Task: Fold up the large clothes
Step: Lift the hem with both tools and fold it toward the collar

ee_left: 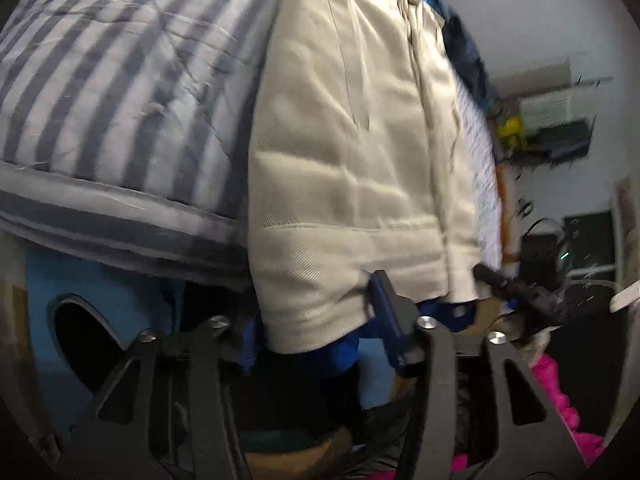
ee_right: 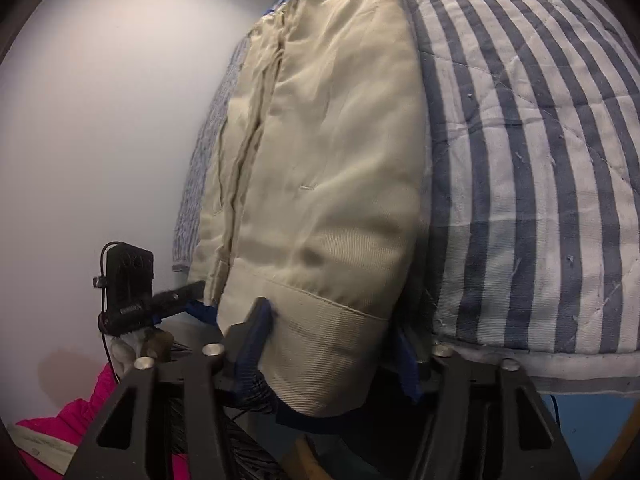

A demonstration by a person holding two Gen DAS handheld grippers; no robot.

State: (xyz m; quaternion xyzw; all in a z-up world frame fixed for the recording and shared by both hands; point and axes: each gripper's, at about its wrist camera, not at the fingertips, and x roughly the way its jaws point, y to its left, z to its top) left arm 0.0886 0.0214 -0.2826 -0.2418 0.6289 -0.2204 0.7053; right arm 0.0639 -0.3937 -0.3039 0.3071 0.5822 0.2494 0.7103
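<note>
Gripping the hem of the jacket (ee_right: 320, 184) from both bottom corners: your right gripper (ee_right: 336, 344) has its blue fingers (ee_right: 256, 332) spread wide around the thick padded hem, one finger pressed into the cloth on the left, the other mostly hidden behind the fabric on the right. Whether the pads truly pinch or only bracket the hem, you cannot tell from this view.

Your left gripper (ee_left: 304, 320) shows one blue finger (ee_left: 384, 312) against the hem's right edge; the other finger is hidden behind the hem and blue lining, so closure is uncertain here too.

Jacket (ee_left: 352, 160) lies spread on the striped quilt (ee_left: 120, 92), hem at the near edge and hanging slightly over it, collar at the far end. The front runs up toward the collar, partly gaping with blue lining showing.

Risks, as judged:
- Padded hem is bulky and slick; a shallow bite could let it slip out mid-lift.
- Catching only the top layer would leave the back layer behind, giving a skewed fold.
- Lifting one side ahead of the other would twist the fold line.
- Quilt (ee_right: 540, 160) may get snagged with the hem and drag along.
- Pink garment (ee_right: 80, 420) sits near, below the edge; a dropped hem could land there.
</note>
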